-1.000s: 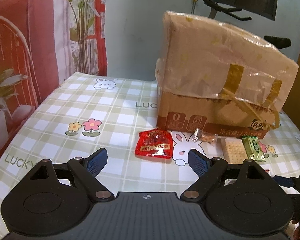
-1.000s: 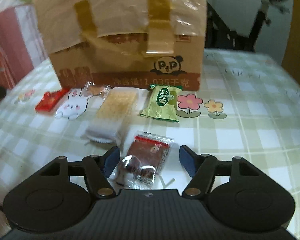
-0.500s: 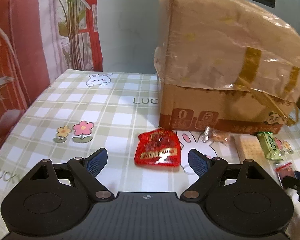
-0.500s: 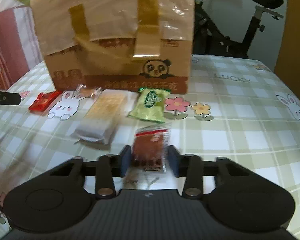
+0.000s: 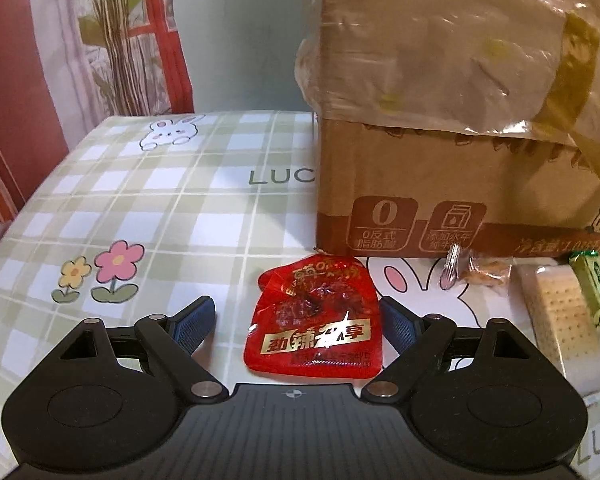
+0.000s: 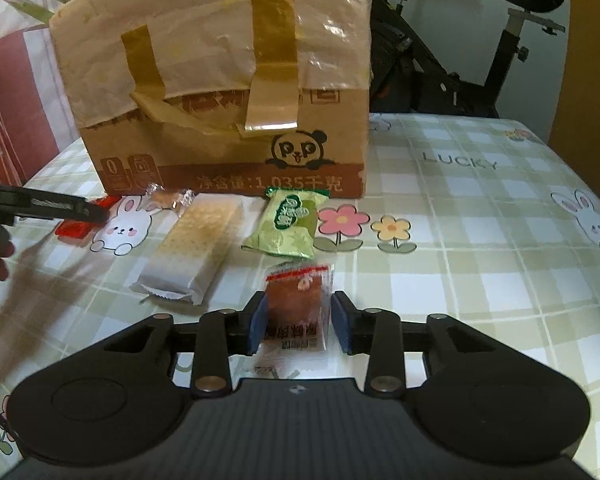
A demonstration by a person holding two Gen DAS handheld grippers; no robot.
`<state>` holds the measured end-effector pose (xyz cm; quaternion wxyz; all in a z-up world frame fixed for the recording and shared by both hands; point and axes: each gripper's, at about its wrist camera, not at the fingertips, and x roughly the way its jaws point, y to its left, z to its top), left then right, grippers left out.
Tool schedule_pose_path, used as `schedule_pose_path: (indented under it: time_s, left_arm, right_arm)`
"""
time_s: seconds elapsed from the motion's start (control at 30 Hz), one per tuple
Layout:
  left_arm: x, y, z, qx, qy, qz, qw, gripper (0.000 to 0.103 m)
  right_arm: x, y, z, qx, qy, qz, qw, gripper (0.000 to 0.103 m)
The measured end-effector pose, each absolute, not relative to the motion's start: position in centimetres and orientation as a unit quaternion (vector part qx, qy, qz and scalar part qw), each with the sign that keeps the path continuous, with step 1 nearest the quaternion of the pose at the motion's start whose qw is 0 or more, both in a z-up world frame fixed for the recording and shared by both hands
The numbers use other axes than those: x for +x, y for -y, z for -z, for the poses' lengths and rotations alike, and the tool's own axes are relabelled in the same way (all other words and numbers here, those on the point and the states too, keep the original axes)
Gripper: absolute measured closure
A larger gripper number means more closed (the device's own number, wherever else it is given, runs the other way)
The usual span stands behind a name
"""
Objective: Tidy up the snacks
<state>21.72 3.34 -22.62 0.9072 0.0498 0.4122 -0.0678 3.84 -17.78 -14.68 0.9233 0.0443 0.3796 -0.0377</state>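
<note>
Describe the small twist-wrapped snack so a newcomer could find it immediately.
Start at the taped cardboard box on the checked tablecloth. Along its front edge lies a row of snacks; the clear twist-wrapped candy sits against the box, between the red packet and the cracker pack. It is the smallest, with transparent twisted ends.

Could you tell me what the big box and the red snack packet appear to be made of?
Box: brown corrugated cardboard, matte, partly under crinkly clear film and glossy tan tape. Red snack packet: thin glossy plastic film, likely, judging by highlights, creases and see-through patches.

A grey wall (image 5: 244,40), a red-and-white curtain (image 5: 16,80) and an exercise bike (image 6: 460,52) stand behind.
</note>
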Motion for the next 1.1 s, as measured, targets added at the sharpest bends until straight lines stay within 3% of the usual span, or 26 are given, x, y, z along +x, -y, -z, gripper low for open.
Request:
schedule_pose_path:
  time_s: [0.03,0.1,0.17,0.27,0.6,0.93,1.0,1.07,1.1]
  left_arm:
    - [21.7,-3.4,22.6,0.047,-0.411,0.068,0.908,0.015]
    - [21.3,-3.5,22.4,0.047,-0.404,0.072,0.911,0.028]
    - [21.0,-3.4,22.2,0.05,-0.403,0.079,0.91,0.045]
    - [20.2,-3.6,21.9,0.046,-0.407,0.083,0.909,0.06]
    - [15.9,-4.1,21.6,0.037,-0.41,0.091,0.907,0.084]
    - [14.3,-5.3,21.5,0.003,-0.416,0.079,0.906,0.082]
    - [14.4,-5.7,21.6,-0.012,-0.416,0.075,0.906,0.074]
    - [14.6,-6.0,21.5,-0.017,-0.412,0.067,0.909,0.058]
    - [14.7,-6.1,21.4,-0.017,-0.408,0.061,0.911,0.057]
  right_arm:
    - [3.8,17.7,14.5,0.04,-0.375,0.035,0.925,0.058]
    - [3.9,17.3,14.5,0.027,-0.373,0.028,0.927,0.049]
    - [4.1,17.2,14.7,0.026,-0.38,0.021,0.924,0.047]
    - [4.6,17.1,15.2,0.031,-0.388,0.022,0.921,0.047]
    - [5.1,16.6,15.7,0.007,-0.393,0.036,0.919,0.047]
    - [4.8,17.2,15.6,0.009,-0.393,0.046,0.918,0.043]
    - [4.8,17.1,15.6,0.007,-0.393,0.046,0.918,0.042]
    - [4.7,17.1,15.6,0.006,-0.393,0.046,0.919,0.042]
    - [4.7,17.0,15.6,0.006,-0.392,0.046,0.919,0.042]
